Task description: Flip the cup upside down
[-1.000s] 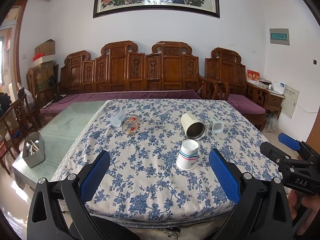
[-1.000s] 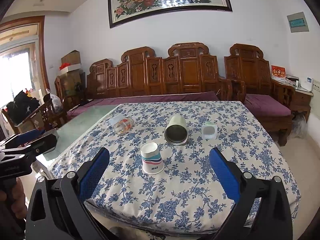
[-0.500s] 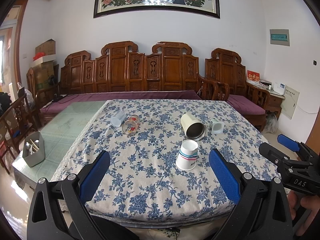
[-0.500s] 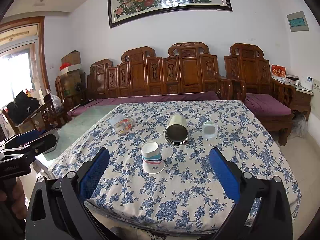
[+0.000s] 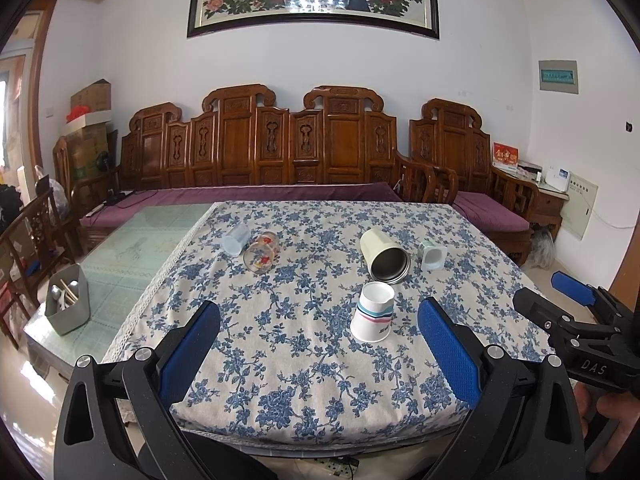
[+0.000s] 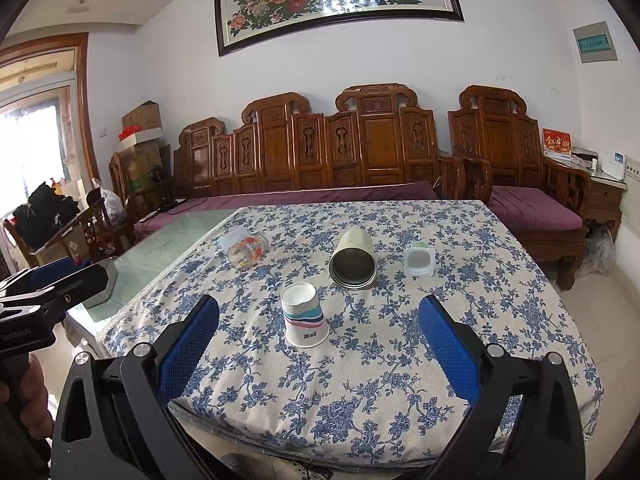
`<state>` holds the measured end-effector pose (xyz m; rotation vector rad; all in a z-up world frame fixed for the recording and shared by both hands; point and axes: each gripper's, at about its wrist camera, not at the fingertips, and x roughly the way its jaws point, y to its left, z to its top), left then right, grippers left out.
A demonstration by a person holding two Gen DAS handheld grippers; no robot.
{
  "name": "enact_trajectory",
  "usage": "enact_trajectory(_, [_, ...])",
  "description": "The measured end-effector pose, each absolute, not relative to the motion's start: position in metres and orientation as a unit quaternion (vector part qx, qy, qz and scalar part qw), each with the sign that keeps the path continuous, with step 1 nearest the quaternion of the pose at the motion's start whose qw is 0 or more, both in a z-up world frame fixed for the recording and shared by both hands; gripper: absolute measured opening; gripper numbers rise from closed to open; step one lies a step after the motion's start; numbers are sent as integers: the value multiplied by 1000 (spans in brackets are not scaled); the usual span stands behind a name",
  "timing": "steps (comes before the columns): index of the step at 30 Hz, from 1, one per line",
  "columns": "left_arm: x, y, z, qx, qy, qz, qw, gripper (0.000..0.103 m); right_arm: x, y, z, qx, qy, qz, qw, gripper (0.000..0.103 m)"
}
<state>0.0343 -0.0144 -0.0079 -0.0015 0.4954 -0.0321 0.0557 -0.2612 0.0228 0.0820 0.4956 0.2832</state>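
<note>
A white paper cup (image 5: 372, 313) with pink, blue and teal stripes stands mouth-down on the floral tablecloth near the front; it also shows in the right wrist view (image 6: 304, 315). My left gripper (image 5: 318, 354) is open and empty, held back over the table's front edge, short of the cup. My right gripper (image 6: 318, 354) is open and empty, also back at the front edge, the cup ahead and slightly left. The right gripper shows at the right of the left wrist view (image 5: 576, 320).
A cream metal tumbler (image 5: 384, 256) lies on its side behind the cup. A small white cup (image 5: 433, 255), a patterned glass (image 5: 261, 254) and a clear plastic cup (image 5: 236, 239) also lie there. A grey utensil box (image 5: 66, 304) sits on the glass table at left. A wooden bench stands behind.
Almost nothing has changed; both grippers have drifted very slightly and stay open. The cups have not moved.
</note>
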Motion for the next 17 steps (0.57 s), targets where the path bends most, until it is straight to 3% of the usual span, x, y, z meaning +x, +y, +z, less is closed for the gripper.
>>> enact_trajectory(17, [34,-15,-6,-4,247,-15,969,95,55,-262,22,40,243,140,959,100])
